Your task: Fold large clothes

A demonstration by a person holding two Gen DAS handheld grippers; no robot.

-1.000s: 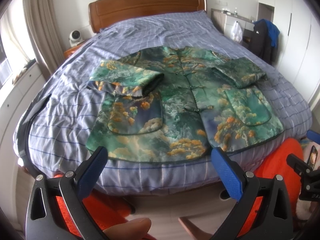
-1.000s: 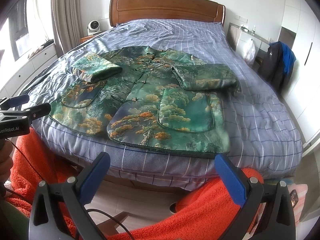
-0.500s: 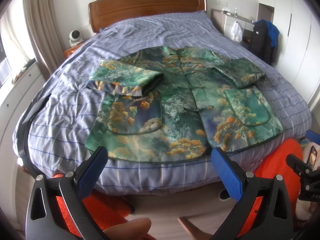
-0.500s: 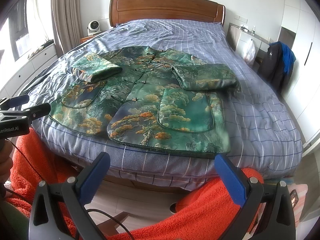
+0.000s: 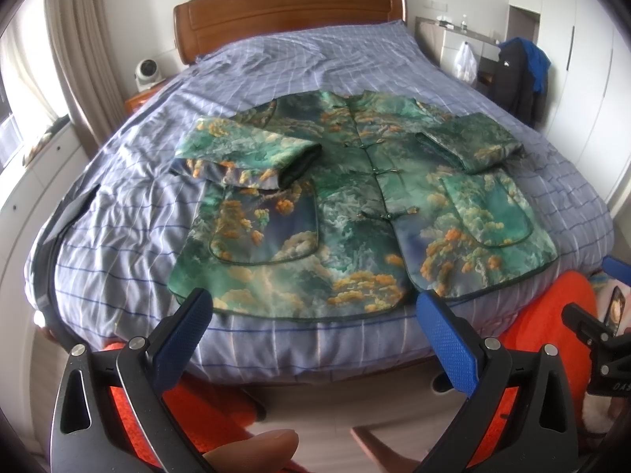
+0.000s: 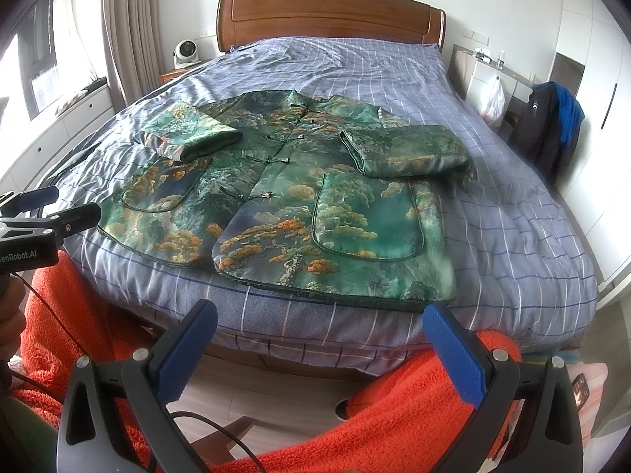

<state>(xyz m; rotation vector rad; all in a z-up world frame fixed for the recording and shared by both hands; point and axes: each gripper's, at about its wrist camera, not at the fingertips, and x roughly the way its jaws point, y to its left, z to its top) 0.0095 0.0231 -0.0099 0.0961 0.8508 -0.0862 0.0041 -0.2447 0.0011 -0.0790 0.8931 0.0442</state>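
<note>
Jacket, both sleeves folded in; no change over the last second.

Laid flat, front up, on bed, hem at near edge. Sleeves doubled across chest, cuffs inward. Buttoned down centre. No shift in cloth or views against earlier frames: pause between folds, judged. Left gripper short of hem, fingers wide apart, empty. Right gripper likewise short of hem, fingers apart, empty. Next step, judged: hem taken up and carried toward collar. Beyond jacket: headboard; fan beside headboard.
</note>
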